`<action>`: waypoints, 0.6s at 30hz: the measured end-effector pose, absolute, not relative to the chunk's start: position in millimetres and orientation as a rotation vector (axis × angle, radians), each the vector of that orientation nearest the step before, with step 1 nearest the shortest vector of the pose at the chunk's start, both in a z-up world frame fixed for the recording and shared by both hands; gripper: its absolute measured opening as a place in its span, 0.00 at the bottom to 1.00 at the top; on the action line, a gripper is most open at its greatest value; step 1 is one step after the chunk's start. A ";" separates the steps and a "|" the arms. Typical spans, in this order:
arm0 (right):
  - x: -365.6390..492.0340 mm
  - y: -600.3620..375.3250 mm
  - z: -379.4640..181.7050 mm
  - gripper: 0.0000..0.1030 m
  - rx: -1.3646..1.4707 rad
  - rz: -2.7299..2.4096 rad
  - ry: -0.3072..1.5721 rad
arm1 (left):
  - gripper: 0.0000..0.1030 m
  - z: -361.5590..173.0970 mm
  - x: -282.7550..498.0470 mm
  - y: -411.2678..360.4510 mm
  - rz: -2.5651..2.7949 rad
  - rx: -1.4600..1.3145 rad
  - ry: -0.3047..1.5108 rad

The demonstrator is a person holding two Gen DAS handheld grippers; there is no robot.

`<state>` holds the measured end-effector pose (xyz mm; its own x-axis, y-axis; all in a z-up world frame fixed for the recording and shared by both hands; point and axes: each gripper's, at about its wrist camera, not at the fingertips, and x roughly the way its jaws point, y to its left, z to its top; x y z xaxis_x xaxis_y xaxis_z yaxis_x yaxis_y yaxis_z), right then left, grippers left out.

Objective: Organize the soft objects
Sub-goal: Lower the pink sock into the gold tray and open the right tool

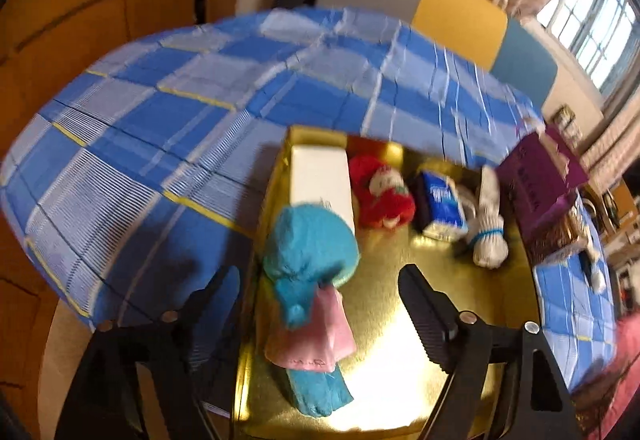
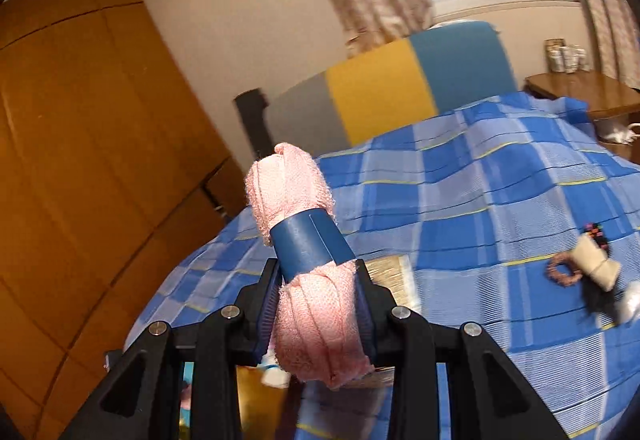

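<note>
A shallow gold box [image 1: 384,252] lies on the blue checked bed. In it are a white block [image 1: 320,179], a red plush toy [image 1: 380,195], a blue tissue pack [image 1: 442,205] and a white roll with a blue band [image 1: 490,236]. A teal doll in a pink dress [image 1: 310,248] lies by the box's left wall. My left gripper [image 1: 320,300] stands open above it, and its fingers do not touch the doll. In the right wrist view my right gripper [image 2: 316,280] is shut on a pink yarn skein [image 2: 288,183] with a blue paper band, held up over the bed.
A purple box [image 1: 540,179] stands just right of the gold box. Hair ties and a beige roll [image 2: 596,264] lie on the bedspread at the right. A grey, yellow and blue headboard [image 2: 376,95], a wooden wardrobe [image 2: 80,159] and a nightstand [image 2: 584,91] surround the bed.
</note>
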<state>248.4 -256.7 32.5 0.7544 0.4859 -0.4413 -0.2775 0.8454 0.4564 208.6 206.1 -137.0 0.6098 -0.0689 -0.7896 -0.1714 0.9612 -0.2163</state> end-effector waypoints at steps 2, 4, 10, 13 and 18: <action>244.6 -236.5 30.7 0.33 0.379 0.468 0.598 | 0.82 -132.5 202.0 206.4 0.081 -0.286 0.881; 243.4 -213.5 26.2 0.33 0.373 0.511 0.624 | 0.82 -129.9 195.6 205.2 0.107 -0.274 0.845; 241.1 -143.9 -9.1 0.33 0.374 0.604 0.764 | 0.89 -129.3 178.6 206.1 0.186 -0.262 0.773; 241.2 -108.2 -36.0 0.33 0.363 0.633 0.856 | 0.92 -131.8 172.3 207.3 0.202 -0.268 0.772; 238.8 -57.3 -80.4 0.33 0.305 0.633 0.983 | 0.93 -135.1 164.0 210.6 0.229 -0.297 0.771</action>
